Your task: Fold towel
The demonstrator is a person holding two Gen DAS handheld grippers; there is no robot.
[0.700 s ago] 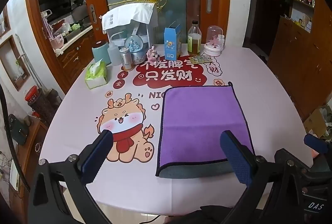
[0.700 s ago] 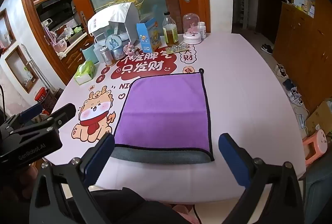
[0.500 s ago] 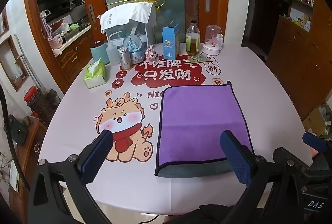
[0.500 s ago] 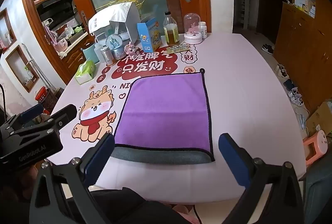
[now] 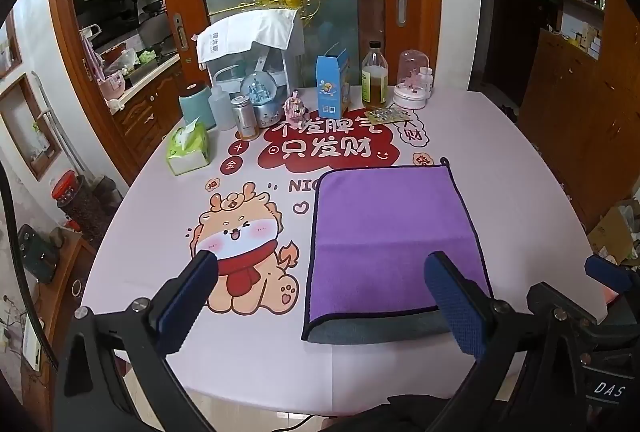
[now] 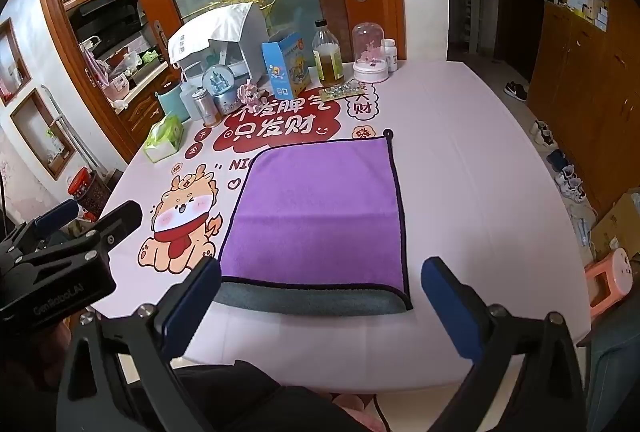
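Barely any shift since earlier — both grippers hover empty, jaws spread. Left gripper sits over the towel's near-left corner, right gripper over the near edge. Towel lies flat on the table, long axis running away, grey underlayer showing nearest.

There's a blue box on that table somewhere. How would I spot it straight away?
Look to the far edge of the table, where a row of clutter stands before the glass door. The blue box stands upright between a small pink figurine and a bottle of yellowish liquid. It is the only cardboard carton there, bright blue with a cartoon character.
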